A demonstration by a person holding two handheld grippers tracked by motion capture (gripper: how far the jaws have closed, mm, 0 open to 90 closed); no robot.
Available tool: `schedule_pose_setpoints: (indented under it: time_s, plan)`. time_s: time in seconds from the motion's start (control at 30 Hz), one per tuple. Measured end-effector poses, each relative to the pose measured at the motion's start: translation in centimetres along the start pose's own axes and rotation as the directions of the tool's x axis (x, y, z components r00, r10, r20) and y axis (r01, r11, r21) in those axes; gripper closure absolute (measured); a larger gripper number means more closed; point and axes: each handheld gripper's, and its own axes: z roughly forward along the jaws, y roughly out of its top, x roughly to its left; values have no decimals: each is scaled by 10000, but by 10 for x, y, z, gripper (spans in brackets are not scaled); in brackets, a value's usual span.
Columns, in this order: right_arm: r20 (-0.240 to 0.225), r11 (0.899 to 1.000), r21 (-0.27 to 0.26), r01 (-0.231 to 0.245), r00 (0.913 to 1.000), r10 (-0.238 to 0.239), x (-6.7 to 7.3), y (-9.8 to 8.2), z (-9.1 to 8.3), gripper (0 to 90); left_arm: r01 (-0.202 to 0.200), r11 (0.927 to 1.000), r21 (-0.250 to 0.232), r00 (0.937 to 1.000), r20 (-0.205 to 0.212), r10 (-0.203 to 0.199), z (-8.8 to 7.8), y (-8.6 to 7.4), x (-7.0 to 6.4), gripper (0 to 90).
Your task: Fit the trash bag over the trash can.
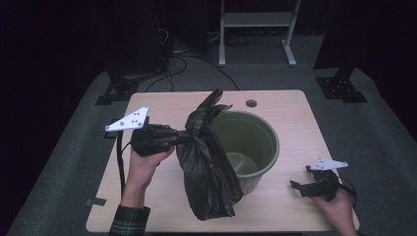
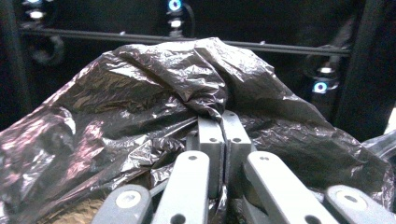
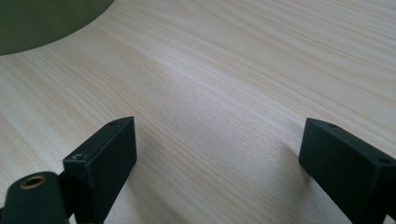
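Note:
A dark crinkled plastic bag [image 1: 209, 162] hangs beside a green bin [image 1: 255, 142] at the middle of the wooden table [image 1: 290, 105]. My left gripper [image 1: 184, 133] is shut on the bag near its gathered top and holds it up, with the bag's bottom down by the table. In the left gripper view the closed jaws pinch a fold of the bag [image 2: 154, 102] at my left gripper [image 2: 222, 116]. My right gripper [image 1: 301, 183] rests low at the table's right front, open and holding nothing. In the right gripper view my right gripper [image 3: 217, 149] has bare wood between its jaws, and the bin's wall [image 3: 42, 18] sits at the upper left.
A round cable hole [image 1: 251, 103] lies in the table behind the bin. Black stands [image 1: 339, 83] and cables [image 1: 182, 64] sit on the grey floor beyond the table. A white frame [image 1: 255, 29] stands at the back.

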Motion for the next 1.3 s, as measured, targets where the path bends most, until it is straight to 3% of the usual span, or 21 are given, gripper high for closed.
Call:
schedule_pose_setpoints:
  time_s: [0.17,0.33,0.67,0.87,1.03,1.3]
  plan:
    - [0,10000,-1,-13,10000,13,0,0,0,100,-191,9998,-80,9982,566,196,18,10,-5,885]
    - [12,10000,4,-3,10000,3,0,0,0,99,-400,9990,-188,9955,852,414,24,21,-18,885]
    - [71,10000,1,-58,10000,58,0,0,0,100,-712,9974,-119,9897,1234,721,18,39,-50,885]
    - [121,9999,-7,-111,9999,111,0,0,0,100,-506,9987,-67,9880,1457,510,11,33,-59,885]
    - [121,9999,-4,-116,9999,116,0,0,0,99,-135,9999,75,9906,1361,123,7,19,-50,884]
    - [117,9999,-4,-120,9999,120,0,0,0,99,721,9963,463,9926,947,-763,13,-11,-18,882]
